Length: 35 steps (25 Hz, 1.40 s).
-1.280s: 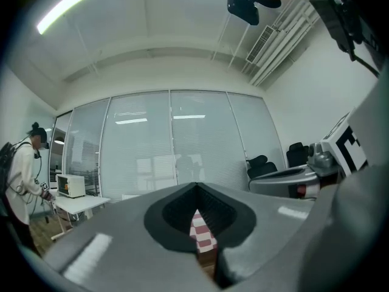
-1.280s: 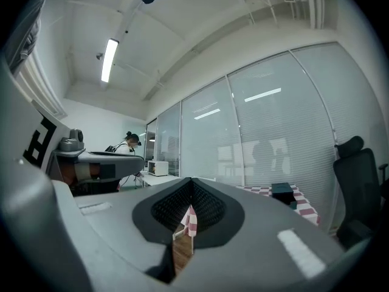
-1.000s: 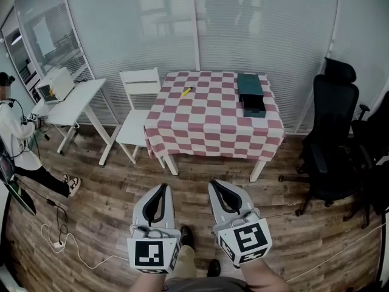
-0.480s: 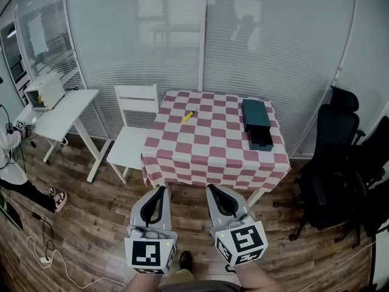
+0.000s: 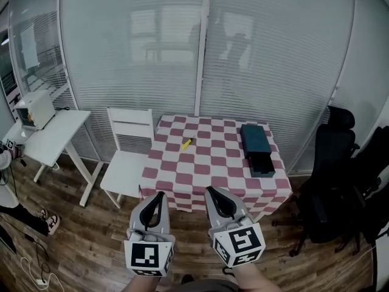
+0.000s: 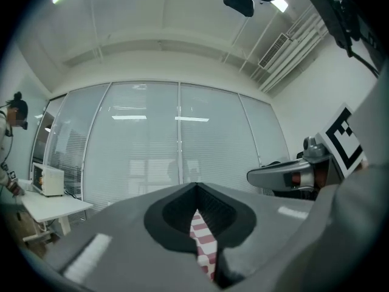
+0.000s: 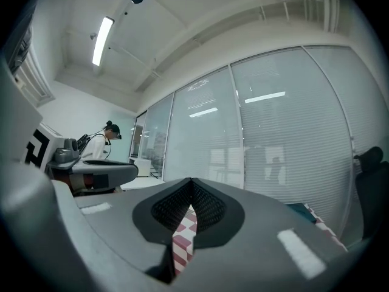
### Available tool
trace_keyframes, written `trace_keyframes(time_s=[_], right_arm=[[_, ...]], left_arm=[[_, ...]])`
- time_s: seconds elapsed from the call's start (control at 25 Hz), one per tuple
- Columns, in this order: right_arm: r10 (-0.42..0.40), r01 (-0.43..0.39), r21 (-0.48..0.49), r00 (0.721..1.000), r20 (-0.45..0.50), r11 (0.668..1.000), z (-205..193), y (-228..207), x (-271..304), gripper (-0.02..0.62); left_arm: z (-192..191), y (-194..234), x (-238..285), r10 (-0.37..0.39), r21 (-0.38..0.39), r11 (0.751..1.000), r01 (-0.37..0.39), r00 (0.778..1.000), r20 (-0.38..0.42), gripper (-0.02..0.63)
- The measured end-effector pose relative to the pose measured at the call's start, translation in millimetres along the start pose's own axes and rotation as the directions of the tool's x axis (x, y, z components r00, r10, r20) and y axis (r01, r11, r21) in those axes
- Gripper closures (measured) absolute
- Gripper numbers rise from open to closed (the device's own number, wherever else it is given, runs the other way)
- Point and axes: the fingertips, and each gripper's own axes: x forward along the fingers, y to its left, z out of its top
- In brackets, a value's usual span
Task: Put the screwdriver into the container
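The left gripper (image 5: 159, 194) and right gripper (image 5: 213, 190) are held side by side low in the head view, both aimed toward 12 o'clock at the worktop (image 5: 206, 163), and both well short of it. Each gripper's own view shows its jaws clenched tip to tip with nothing between them (only a sliver of the red-and-white check cloth shows through the slot below the tips).

The screwdriver (image 5: 186, 143), small and yellow, lies on the cloth toward 11 o'clock of the worktop, near the far edge. The container (image 5: 256, 148), a dark teal box, sits at about 2 o'clock of the worktop, its long side running toward the glass wall. The two are well apart.

A white chair (image 5: 127, 157) stands just beside the worktop at its 9 o'clock side. A black office chair (image 5: 334, 181) is at 3 o'clock, and a white desk (image 5: 48, 135) stands farther off at 9 o'clock.
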Motion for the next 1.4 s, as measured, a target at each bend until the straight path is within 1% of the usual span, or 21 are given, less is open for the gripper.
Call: trace_keyframes(time_s=[0.28, 0.48, 0.64, 0.84, 0.96, 1.08, 1.24, 1.4], right_arm=[[-0.043, 0.044, 0.014, 0.998, -0.036, 0.999, -17, -19, 20, 0.571], [-0.054, 0.056, 0.030, 0.997, -0.060, 0.998, -28, -38, 45, 0.571], [-0.055, 0.057, 0.035, 0.996, -0.064, 0.998, -39, -59, 77, 0.571], [-0.048, 0.053, 0.059, 0.995, -0.083, 0.997, -48, -93, 122, 0.571], [-0.038, 0.045, 0.073, 0.995, -0.092, 0.996, -53, -113, 152, 0.571], [-0.027, 0.036, 0.086, 0.995, -0.095, 0.996, -55, -134, 183, 0.571], [-0.009, 0.017, 0.098, 0.997, -0.075, 0.995, -49, -156, 214, 0.571], [0.002, 0.002, 0.095, 0.999, -0.036, 0.995, -34, -175, 243, 0.571]], left_arm=[[-17, 6, 32, -0.045, -0.016, 0.999, 0.044, 0.998, -0.041, 0.606], [-32, 13, 64, -0.062, -0.025, 0.998, 0.060, 0.996, -0.063, 0.606], [-46, 25, 100, -0.058, -0.025, 0.998, 0.057, 0.996, -0.073, 0.606], [-57, 33, 154, -0.059, -0.020, 0.998, 0.057, 0.992, -0.113, 0.606], [-64, 41, 189, -0.058, -0.012, 0.998, 0.057, 0.991, -0.124, 0.606], [-62, 46, 226, -0.054, -0.002, 0.999, 0.055, 0.990, -0.132, 0.606], [-57, 50, 261, -0.051, 0.021, 0.998, 0.054, 0.990, -0.135, 0.606], [-43, 59, 293, -0.039, 0.052, 0.998, 0.044, 0.994, -0.104, 0.604]])
